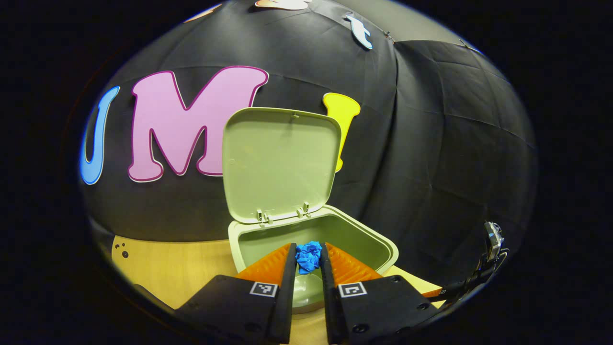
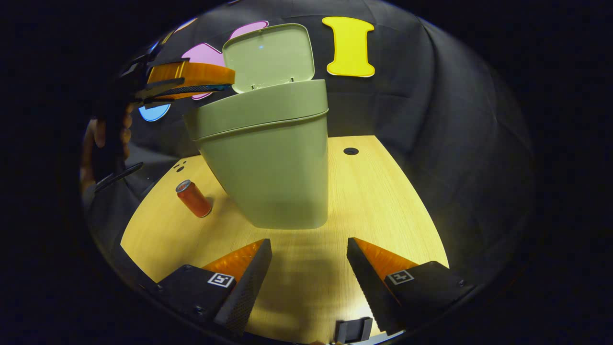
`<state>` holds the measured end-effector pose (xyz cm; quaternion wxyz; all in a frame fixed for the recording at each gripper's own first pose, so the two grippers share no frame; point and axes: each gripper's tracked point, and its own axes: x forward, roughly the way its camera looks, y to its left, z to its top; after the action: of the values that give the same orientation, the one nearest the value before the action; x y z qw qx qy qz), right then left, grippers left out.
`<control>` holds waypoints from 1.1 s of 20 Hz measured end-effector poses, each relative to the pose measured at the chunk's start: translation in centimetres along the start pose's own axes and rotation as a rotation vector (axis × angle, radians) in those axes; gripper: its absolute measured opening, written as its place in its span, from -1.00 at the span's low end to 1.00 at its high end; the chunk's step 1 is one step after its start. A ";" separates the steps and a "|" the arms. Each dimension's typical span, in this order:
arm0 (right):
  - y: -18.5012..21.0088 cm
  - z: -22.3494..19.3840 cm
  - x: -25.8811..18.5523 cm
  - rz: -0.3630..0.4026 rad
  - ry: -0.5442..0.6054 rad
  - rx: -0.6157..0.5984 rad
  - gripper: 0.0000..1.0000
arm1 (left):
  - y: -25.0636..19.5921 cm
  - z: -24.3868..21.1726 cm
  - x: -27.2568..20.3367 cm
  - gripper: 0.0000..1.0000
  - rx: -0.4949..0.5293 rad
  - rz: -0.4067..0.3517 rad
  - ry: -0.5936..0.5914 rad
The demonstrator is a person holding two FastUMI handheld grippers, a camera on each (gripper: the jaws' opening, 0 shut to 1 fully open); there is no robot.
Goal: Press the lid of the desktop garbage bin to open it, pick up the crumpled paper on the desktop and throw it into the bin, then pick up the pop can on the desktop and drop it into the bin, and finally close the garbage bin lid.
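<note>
Holding the crumpled paper [image 1: 308, 256] between its two fingers, the left gripper [image 1: 307, 268] is seen over the open mouth of the garbage bin [image 1: 373, 239]. The blue paper is pinched by both pads, so it has not been let go yet. The lid [image 1: 280, 163] is stood up at the far side of the bin, so the first step looks done.

In the right gripper view, the bin [image 2: 268, 163] is seen from lower down, standing on the wooden desktop [image 2: 383, 206]. The pop can [image 2: 194, 198] is left lying tilted on the desk, near the bin's left side and apart from it. The right gripper [image 2: 309, 273] is held low near the desk with its fingers wide apart and nothing between them.

Still to be done, by the look of it: the paper dropped in, the can picked up and dropped in, and the lid shut.
</note>
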<state>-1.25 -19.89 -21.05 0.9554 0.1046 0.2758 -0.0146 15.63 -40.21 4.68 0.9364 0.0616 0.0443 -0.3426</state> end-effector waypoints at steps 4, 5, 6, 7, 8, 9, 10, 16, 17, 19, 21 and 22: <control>0.7 -1.0 0.5 0.000 0.017 -0.001 0.99 | 0.4 -0.1 -0.2 -0.07 0.041 0.008 -0.005; 0.9 -1.1 0.7 -0.002 0.019 -0.010 0.99 | 0.7 -0.3 -0.3 0.23 0.050 0.011 -0.001; 1.2 -1.1 0.6 -0.001 0.018 -0.014 0.99 | 1.2 -0.1 -0.7 0.47 0.055 0.032 -0.004; 1.5 -1.0 0.6 0.001 0.014 -0.015 0.99 | 1.7 -0.1 -1.0 0.71 0.050 0.038 -0.016; 1.8 -0.9 0.6 0.002 0.013 -0.017 0.99 | 2.1 0.4 -1.8 0.96 0.042 0.055 -0.034; 2.1 -0.9 0.5 -0.002 0.015 -0.022 0.99 | 2.8 0.7 -2.8 0.91 0.036 0.071 -0.049; 2.5 -0.9 0.5 -0.006 0.014 -0.026 0.99 | 3.4 0.8 -3.9 0.91 0.036 0.087 -0.061; 7.2 -0.5 -0.5 -0.008 -0.003 -0.056 0.99 | 10.6 -1.1 -13.6 0.91 0.065 0.227 -0.091; 8.4 -0.3 -0.4 -0.002 -0.012 -0.075 0.99 | 12.2 -2.0 -15.6 0.91 0.064 0.259 -0.082; 10.7 -0.1 -0.3 0.017 -0.028 -0.123 0.99 | 14.6 -4.5 -19.2 0.91 0.034 0.308 -0.065; 13.4 0.1 0.1 0.051 -0.053 -0.144 0.99 | 17.1 -7.2 -23.1 0.91 -0.030 0.352 -0.054; 14.7 0.2 0.5 0.064 -0.065 -0.151 0.98 | 18.1 -8.4 -24.8 0.91 -0.071 0.370 -0.051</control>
<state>0.52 -5.58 -18.31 0.9690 0.0404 0.2416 0.0335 8.14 -9.49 1.00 0.9859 0.0268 0.0203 -0.1642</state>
